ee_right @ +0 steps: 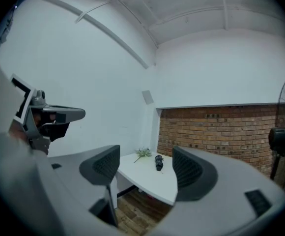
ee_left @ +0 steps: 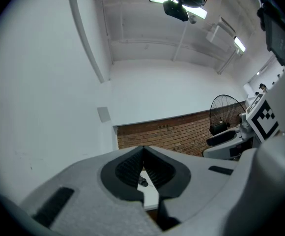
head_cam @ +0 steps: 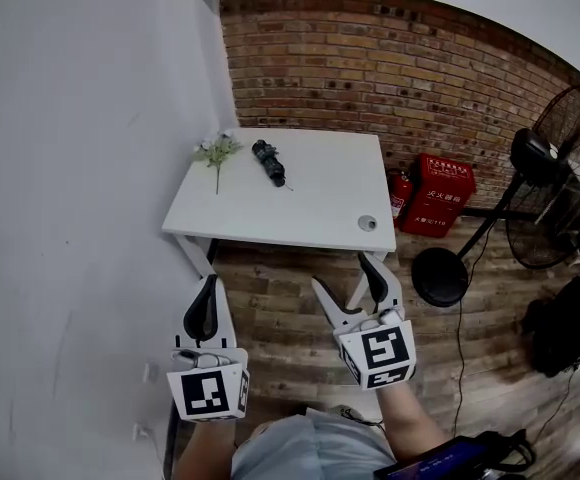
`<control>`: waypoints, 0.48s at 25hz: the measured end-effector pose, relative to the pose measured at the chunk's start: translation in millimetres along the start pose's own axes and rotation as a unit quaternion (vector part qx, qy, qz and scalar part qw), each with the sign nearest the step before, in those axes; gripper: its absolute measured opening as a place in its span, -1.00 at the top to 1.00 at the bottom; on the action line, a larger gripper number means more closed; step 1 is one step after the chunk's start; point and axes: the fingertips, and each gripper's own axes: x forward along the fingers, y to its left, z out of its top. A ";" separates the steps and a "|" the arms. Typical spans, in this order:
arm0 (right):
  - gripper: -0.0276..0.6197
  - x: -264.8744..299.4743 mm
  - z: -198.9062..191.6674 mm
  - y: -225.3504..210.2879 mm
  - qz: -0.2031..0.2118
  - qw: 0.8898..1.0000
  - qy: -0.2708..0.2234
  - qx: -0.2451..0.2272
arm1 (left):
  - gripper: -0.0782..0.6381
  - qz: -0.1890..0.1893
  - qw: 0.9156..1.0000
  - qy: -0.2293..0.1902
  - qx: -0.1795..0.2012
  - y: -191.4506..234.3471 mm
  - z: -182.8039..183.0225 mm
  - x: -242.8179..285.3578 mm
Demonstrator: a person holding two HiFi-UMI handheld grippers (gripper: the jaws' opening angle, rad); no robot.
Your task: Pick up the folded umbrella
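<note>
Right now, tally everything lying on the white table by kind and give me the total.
Folded umbrella: 1
Flower sprig: 1
Round grey cap: 1 (it may be set into the tabletop)
Total: 3 things on the table

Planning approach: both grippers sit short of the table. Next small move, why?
Probably bring the right gripper forward toward the folded umbrella: its jaws stand apart, the left gripper has them together, and both hang short of the table, umbrella untouched.
</note>
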 end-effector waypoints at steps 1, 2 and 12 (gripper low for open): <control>-0.12 1.4 -0.4 0.2 -0.001 1.000 0.000 0.000 | 0.76 -0.002 1.000 0.001 0.000 -0.4 -1.7 1.6; -0.12 2.3 -0.4 -0.2 -0.001 1.000 0.000 -0.001 | 0.76 -0.004 1.000 0.001 0.000 -1.3 -2.8 3.1; -0.12 13.3 -2.1 -17.1 -0.010 1.000 -0.003 0.010 | 0.76 -0.021 1.000 0.019 -0.002 -15.8 -16.6 25.2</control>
